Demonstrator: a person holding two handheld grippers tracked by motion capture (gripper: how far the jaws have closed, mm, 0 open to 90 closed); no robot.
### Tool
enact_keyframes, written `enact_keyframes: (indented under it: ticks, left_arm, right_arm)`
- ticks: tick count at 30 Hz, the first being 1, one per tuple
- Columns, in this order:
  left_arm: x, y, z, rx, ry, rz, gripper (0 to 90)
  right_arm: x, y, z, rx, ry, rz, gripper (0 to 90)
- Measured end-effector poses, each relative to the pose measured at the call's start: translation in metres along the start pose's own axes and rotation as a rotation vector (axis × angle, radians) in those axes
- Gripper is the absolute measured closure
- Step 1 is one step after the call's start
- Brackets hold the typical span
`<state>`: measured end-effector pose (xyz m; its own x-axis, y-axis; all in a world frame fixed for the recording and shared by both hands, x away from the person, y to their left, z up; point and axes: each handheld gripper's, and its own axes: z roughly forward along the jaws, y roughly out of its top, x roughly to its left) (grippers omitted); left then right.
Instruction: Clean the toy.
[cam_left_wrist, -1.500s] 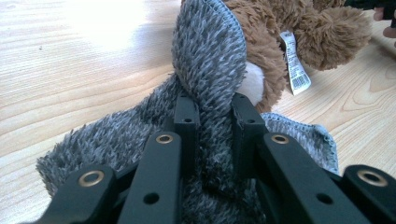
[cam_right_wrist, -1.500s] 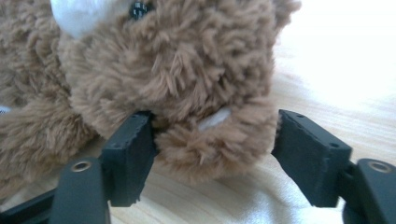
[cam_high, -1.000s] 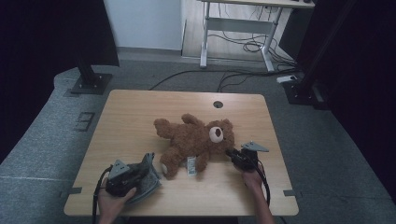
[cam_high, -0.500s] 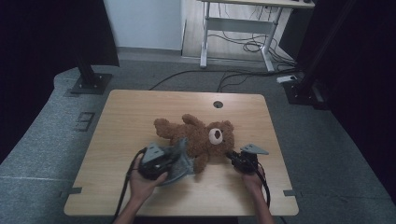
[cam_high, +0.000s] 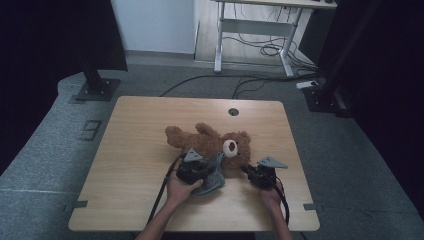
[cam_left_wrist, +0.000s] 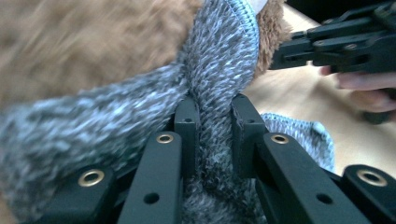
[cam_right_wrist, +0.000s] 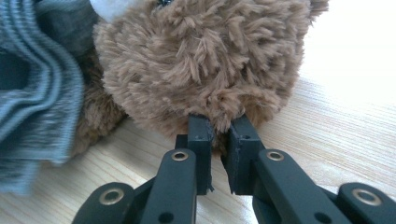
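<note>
Bear (cam_high: 210, 141) lies at table (cam_high: 140, 125) centre, head toward 3 o'clock; left gripper (cam_left_wrist: 212, 116), at the bear's 6 o'clock, jaws clamped on grey knit (cam_left_wrist: 219, 60) against the bear; right gripper (cam_right_wrist: 219, 128), jaws nearly closed, pinching head fur.

No legible text, label, brand, number or sign found in any view. Surfaces checked: teddy bear (cam_high: 215, 142), grey knitted garment (cam_left_wrist: 219, 60), worktop (cam_high: 140, 150), both claws' black jaws. All are unmarked as far as can be read.
</note>
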<state>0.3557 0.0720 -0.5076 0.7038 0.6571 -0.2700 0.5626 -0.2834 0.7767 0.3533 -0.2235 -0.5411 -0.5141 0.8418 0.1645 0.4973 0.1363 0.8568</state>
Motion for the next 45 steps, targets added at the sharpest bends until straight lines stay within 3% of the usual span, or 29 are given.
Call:
enact_keyframes:
  ticks: [6,15,18,21,24,27,31,35,40,45]
  left_arm:
    - [0.018,-0.018,-0.036,0.006,0.037,0.001,75.4]
    - [0.057,-0.042,-0.089,-0.028,0.11,-0.084,75.3]
    - [0.061,-0.044,-0.098,-0.041,0.145,-0.089,75.3]
    - [0.052,-0.038,-0.1,-0.065,0.15,-0.069,75.3]
    - [0.034,-0.022,-0.094,-0.102,0.13,-0.025,75.4]
    - [0.011,0.001,-0.077,-0.113,0.09,0.032,75.4]
    - [-0.019,0.027,-0.038,-0.09,0.039,0.09,75.4]
    - [-0.041,0.039,0.005,-0.043,-0.008,0.118,75.4]
    - [-0.046,0.034,0.046,0.027,-0.012,0.094,75.5]
    - [-0.041,0.026,0.045,0.037,0.003,0.084,75.5]
  right_arm:
    - [0.001,-0.001,-0.001,0.004,0.015,-0.009,82.4]
    - [0.001,-0.001,-0.002,0.007,0.025,-0.015,82.4]
    - [0.001,-0.001,-0.002,0.004,0.028,-0.011,82.4]
    - [0.001,-0.001,-0.002,0.001,0.029,-0.004,82.4]
    - [0.002,-0.001,-0.002,-0.001,0.03,-0.009,82.4]
    - [0.003,-0.001,-0.003,-0.004,0.032,-0.01,82.4]
    - [0.003,-0.002,-0.003,-0.01,0.035,-0.004,82.4]
    - [0.004,-0.003,-0.004,-0.013,0.04,0.005,82.4]
    - [0.003,-0.003,-0.003,-0.018,0.041,0.018,82.6]
    - [0.002,-0.004,-0.002,-0.013,0.046,0.02,82.7]
